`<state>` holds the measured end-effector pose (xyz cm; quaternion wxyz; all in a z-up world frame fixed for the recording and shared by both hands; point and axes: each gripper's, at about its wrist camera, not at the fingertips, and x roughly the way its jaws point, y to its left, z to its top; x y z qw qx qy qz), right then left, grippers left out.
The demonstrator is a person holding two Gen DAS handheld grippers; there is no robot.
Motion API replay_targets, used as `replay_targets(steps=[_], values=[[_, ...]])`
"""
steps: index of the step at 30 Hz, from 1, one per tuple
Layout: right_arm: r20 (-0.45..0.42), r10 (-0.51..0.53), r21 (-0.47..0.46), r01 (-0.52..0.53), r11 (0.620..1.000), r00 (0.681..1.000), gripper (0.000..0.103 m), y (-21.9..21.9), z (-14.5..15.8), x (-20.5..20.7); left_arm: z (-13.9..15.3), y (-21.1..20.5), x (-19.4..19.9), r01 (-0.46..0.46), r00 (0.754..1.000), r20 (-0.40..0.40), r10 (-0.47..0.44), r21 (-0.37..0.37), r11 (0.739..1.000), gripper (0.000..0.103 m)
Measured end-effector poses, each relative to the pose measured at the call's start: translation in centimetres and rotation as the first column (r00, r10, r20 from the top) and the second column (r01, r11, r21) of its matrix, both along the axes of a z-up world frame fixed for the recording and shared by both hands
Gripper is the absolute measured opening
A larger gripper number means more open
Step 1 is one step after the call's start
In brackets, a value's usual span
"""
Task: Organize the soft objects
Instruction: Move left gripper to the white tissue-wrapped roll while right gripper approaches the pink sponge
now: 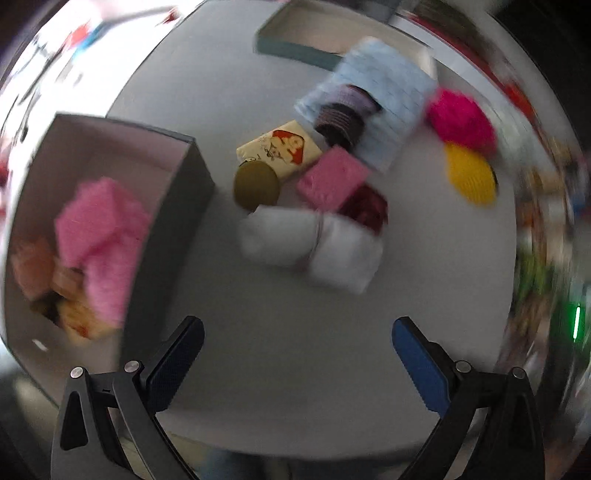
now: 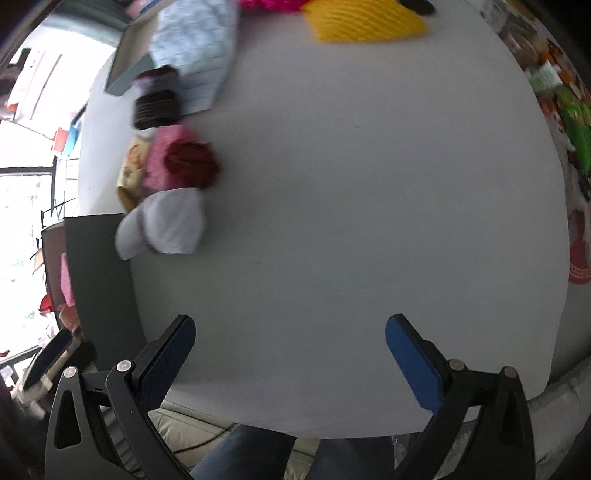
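Note:
A pile of soft items lies mid-table: a white rolled towel (image 1: 310, 247) (image 2: 166, 225), a pink folded cloth (image 1: 332, 179) (image 2: 166, 162), a dark red cloth (image 1: 365, 206) (image 2: 192, 162), a light blue towel (image 1: 380, 96) (image 2: 195, 48), a dark striped sock roll (image 1: 340, 122) (image 2: 155, 103), a magenta pad (image 1: 461, 118) and a yellow pad (image 1: 471, 173) (image 2: 365, 22). A dark grey box (image 1: 173, 192) (image 2: 99, 266) at left holds a pink cloth (image 1: 99, 236) and other pieces. My left gripper (image 1: 297, 332) stands open short of the white towel. My right gripper (image 2: 290, 330) is open over bare table.
A cream printed packet (image 1: 280, 147) and an olive round disc (image 1: 256, 184) lie beside the pile. A teal box lid (image 1: 295, 40) (image 2: 129, 62) sits at the far side. Colourful packets (image 2: 565, 110) crowd the right table edge. A person's legs (image 2: 258, 458) show below the near edge.

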<state>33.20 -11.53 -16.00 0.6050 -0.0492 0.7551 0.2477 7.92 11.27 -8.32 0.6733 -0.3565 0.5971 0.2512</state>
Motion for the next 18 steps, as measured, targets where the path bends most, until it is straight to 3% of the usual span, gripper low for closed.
replay_targets(steps=[4, 8, 10, 12, 14, 18], values=[[-0.024, -0.009, -0.002, 0.009, 1.000, 1.000, 0.103, -1.9, -0.8, 0.9, -2.6, 1.4, 2.3, -0.232, 0.971, -0.052, 0.232, 0.011, 0.973, 0.102], [-0.040, -0.007, -0.002, 0.007, 1.000, 0.999, 0.103, -3.6, -1.1, 1.5, -5.3, 2.9, 2.7, -0.446, 0.886, -0.124, 0.448, 0.044, 0.894, 0.102], [-0.050, -0.007, -0.005, 0.007, 1.000, 0.999, 0.103, -4.5, -1.4, 1.7, -6.9, 3.0, 2.5, -0.496, 0.849, -0.187, 0.495, 0.043, 0.867, 0.102], [-0.060, -0.005, -0.009, 0.005, 1.000, 0.998, 0.103, -5.2, -1.7, 1.9, -8.1, 2.7, 1.9, -0.523, 0.829, -0.226, 0.512, 0.011, 0.852, 0.102], [-0.068, 0.007, -0.014, -0.008, 1.000, 0.998, 0.103, -5.5, -2.1, 2.2, -8.3, 2.0, 1.0, -0.521, 0.832, -0.232, 0.504, -0.014, 0.853, 0.102], [-0.068, 0.055, -0.013, -0.056, 0.998, 0.996, 0.103, -4.3, -2.0, 2.2, -6.9, -0.1, -0.6, -0.400, 0.895, -0.212, 0.393, 0.014, 0.917, 0.102]])
